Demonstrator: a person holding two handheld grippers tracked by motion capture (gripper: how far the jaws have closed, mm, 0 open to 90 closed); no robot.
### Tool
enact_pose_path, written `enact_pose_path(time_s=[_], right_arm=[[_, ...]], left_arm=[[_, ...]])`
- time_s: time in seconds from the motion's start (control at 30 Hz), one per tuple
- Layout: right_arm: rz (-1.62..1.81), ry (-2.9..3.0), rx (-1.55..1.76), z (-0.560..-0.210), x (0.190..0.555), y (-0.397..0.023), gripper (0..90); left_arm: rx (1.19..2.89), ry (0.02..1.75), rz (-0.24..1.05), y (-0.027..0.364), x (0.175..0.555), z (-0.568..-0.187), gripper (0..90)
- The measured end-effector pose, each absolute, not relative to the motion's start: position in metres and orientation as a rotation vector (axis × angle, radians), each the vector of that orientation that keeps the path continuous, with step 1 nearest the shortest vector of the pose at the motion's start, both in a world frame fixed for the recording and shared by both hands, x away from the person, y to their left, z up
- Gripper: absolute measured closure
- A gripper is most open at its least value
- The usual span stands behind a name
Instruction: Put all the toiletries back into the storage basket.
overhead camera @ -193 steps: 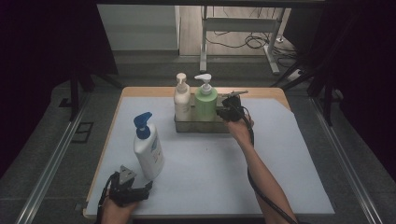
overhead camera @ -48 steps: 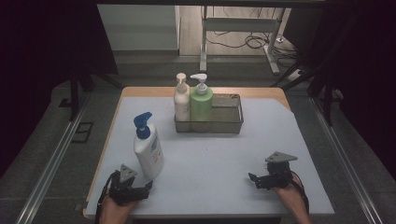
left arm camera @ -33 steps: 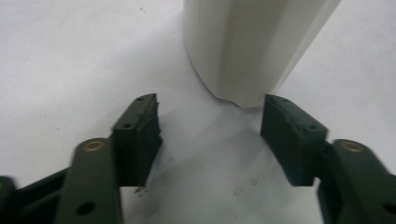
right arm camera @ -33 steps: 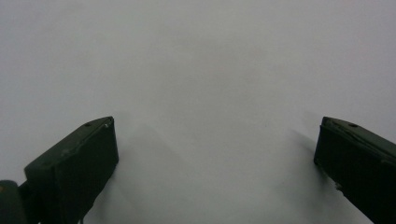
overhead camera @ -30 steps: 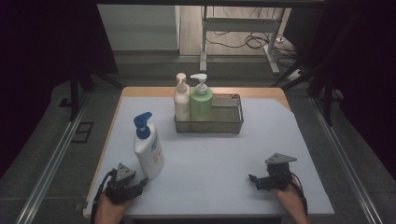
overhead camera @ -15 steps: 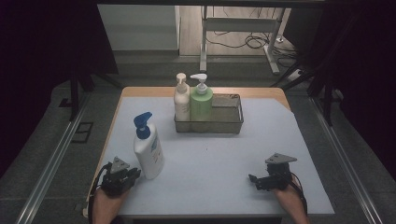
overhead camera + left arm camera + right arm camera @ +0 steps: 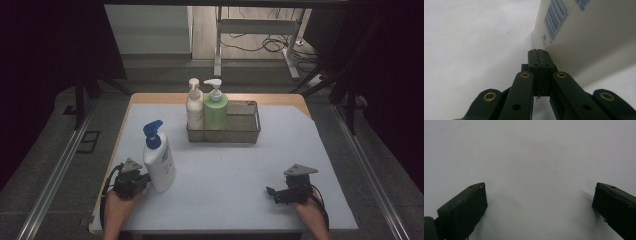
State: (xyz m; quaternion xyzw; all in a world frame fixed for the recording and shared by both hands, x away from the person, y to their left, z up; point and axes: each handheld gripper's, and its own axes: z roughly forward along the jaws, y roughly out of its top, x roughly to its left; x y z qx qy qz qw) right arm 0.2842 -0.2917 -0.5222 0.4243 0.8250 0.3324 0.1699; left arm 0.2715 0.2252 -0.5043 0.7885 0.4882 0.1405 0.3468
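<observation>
We see the left gripper (image 7: 142,181) at the near left of the surface (image 7: 235,170), with its jaws pressed fully together and nothing between them; they have just been closing, and in the left gripper view (image 7: 539,53) the two black tips meet in a single seam. Those closed tips sit right at the foot of the white lotion bottle (image 7: 159,162), at or just short of its lower wall; we cannot tell whether they actually touch it. The bottle stands upright on the surface, its blue pump head (image 7: 152,134) on top, and in the left gripper view (image 7: 584,35) its pale wall with blue print rises to the right of the jaws. The hand (image 7: 119,210) that bears this gripper comes in from the bottom edge. At the near right we see the right gripper (image 7: 272,191) resting low over the surface, well apart from the bottle, with its grey three-cornered plate (image 7: 300,170) on top. In the right gripper view (image 7: 539,202) its jaws stand wide apart, one at each lower corner, with bare pale surface between them, so this gripper is open and holds nothing. Toward the far side of the surface stands a wire basket (image 7: 247,131), and in its left end two more pump bottles stand upright just beside each other: a cream bottle (image 7: 194,110) and a green bottle (image 7: 215,111). The basket is well apart from both grippers.
</observation>
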Motion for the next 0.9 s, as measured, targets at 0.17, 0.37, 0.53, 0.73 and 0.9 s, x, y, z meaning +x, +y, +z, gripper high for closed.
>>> enact_pose_path(time_s=[0.17,0.37,0.53,0.73,0.9], right_arm=[[0.944,2.344,1.205,-0.522,0.284,-0.292,0.0],[0.944,2.345,1.205,-0.522,0.284,-0.292,0.0],[0.945,2.345,1.205,-0.522,0.284,-0.292,0.0],[0.944,2.345,1.206,-0.522,0.284,-0.292,0.0],[0.944,2.345,1.205,-0.522,0.284,-0.292,0.0]], left_arm=[[2.033,1.273,0.347,0.226,0.274,-0.507,89.5],[2.025,1.281,0.342,0.225,0.276,-0.508,89.5],[2.019,1.284,0.335,0.219,0.277,-0.508,89.5],[2.014,1.291,0.322,0.216,0.279,-0.509,89.5],[2.022,1.282,0.312,0.21,0.281,-0.509,89.6]])
